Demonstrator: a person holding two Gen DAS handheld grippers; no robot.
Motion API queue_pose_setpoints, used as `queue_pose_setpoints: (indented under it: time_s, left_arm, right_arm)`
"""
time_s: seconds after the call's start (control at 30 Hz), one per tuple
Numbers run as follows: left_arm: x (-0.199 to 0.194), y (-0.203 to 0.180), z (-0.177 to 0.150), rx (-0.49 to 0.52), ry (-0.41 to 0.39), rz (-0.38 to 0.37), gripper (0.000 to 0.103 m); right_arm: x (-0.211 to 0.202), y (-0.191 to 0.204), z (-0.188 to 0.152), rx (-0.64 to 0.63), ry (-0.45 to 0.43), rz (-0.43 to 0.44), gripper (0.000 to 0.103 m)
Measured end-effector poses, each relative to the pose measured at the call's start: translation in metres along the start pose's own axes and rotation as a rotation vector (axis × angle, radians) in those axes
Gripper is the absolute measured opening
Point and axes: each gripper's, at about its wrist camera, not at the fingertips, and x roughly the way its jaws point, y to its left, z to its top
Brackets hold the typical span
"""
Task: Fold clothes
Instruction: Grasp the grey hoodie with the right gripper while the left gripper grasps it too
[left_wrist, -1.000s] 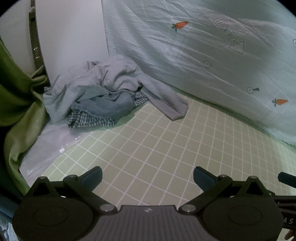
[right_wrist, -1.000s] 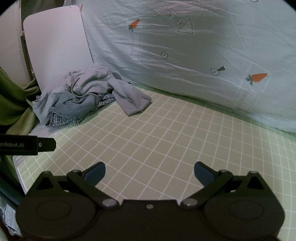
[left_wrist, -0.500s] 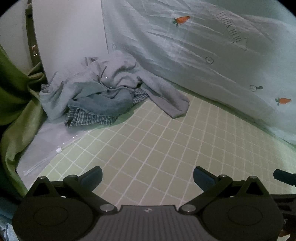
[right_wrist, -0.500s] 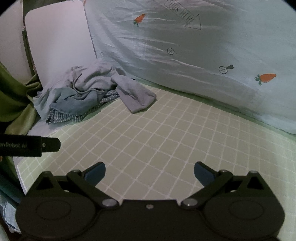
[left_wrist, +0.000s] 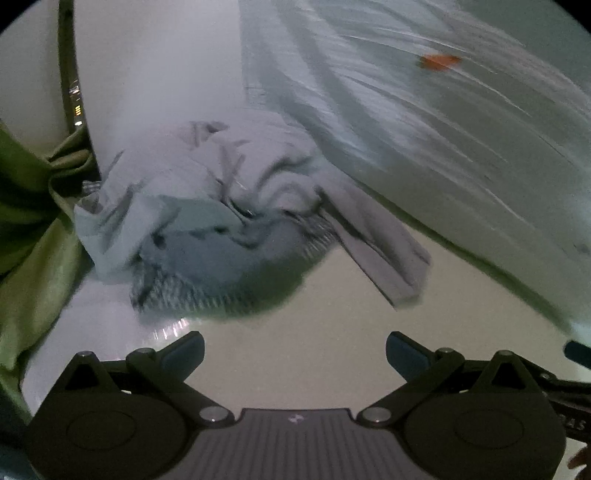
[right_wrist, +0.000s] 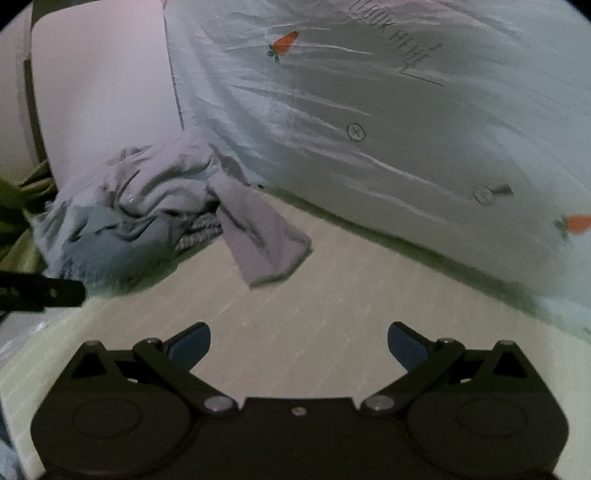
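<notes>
A crumpled pile of clothes (left_wrist: 221, 221) lies at the back left of the green checked mat (left_wrist: 332, 332): a grey garment on top, a blue-grey one and a checked one under it. A grey sleeve (left_wrist: 388, 254) trails out to the right. The pile also shows in the right wrist view (right_wrist: 147, 218), with the sleeve (right_wrist: 266, 240). My left gripper (left_wrist: 294, 352) is open and empty, a short way in front of the pile. My right gripper (right_wrist: 299, 345) is open and empty, further back over the mat. Both views are motion-blurred.
A pale sheet with carrot prints (right_wrist: 406, 129) hangs along the back and right. A white board (left_wrist: 159, 85) stands behind the pile. Green cloth (left_wrist: 33, 221) hangs at the left. A clear plastic bag (left_wrist: 110, 325) lies at the mat's left edge.
Both grippers have moved forward towards the pile of clothes, which now looks larger and nearer. Both stay open and empty.
</notes>
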Motion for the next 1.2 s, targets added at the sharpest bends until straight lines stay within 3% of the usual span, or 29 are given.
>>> queue_pose_setpoints:
  time_s: [0.3, 0.4, 0.63, 0.77, 0.83, 0.87, 0.9, 0.93, 1.0, 1.07, 1.13, 1.2]
  left_arm:
    - [0.104, 0.058, 0.086, -0.149, -0.006, 0.091, 0.102]
    - [0.135, 0.072, 0.105, -0.175, -0.008, 0.109, 0.102]
    - [0.18, 0.085, 0.126, -0.211, 0.01, 0.133, 0.099]
    - [0.197, 0.089, 0.134, -0.237, 0.019, 0.158, 0.1]
    - [0.199, 0.089, 0.135, -0.239, 0.019, 0.169, 0.098]
    - [0.198, 0.088, 0.134, -0.234, 0.013, 0.177, 0.094]
    - [0.194, 0.085, 0.133, -0.226, 0.004, 0.189, 0.091]
    - [0.191, 0.083, 0.133, -0.217, -0.004, 0.2, 0.085]
    - [0.185, 0.077, 0.131, -0.2, -0.021, 0.223, 0.072]
    - [0.175, 0.068, 0.13, -0.157, -0.046, 0.251, 0.049]
    - [0.164, 0.062, 0.129, -0.138, -0.074, 0.262, 0.036]
    - [0.152, 0.059, 0.129, -0.137, -0.094, 0.262, 0.03]
  right_arm:
    - [0.128, 0.005, 0.059, -0.009, 0.048, -0.008, 0.103]
    - [0.176, 0.006, 0.07, 0.007, 0.086, 0.014, 0.097]
    - [0.256, 0.014, 0.08, 0.011, 0.126, 0.064, 0.08]
    - [0.274, 0.014, 0.079, 0.012, 0.131, 0.08, 0.077]
    - [0.281, 0.013, 0.078, 0.013, 0.131, 0.09, 0.071]
    - [0.284, 0.013, 0.078, 0.013, 0.131, 0.095, 0.067]
    - [0.287, 0.012, 0.077, 0.011, 0.129, 0.103, 0.055]
    - [0.285, 0.012, 0.077, 0.001, 0.123, 0.117, 0.033]
    - [0.28, 0.016, 0.077, -0.043, 0.111, 0.13, 0.011]
    - [0.269, 0.019, 0.075, -0.088, 0.079, 0.097, 0.01]
    - [0.254, 0.015, 0.072, -0.081, 0.046, 0.072, 0.009]
    - [0.234, 0.005, 0.069, -0.059, 0.008, 0.03, 0.009]
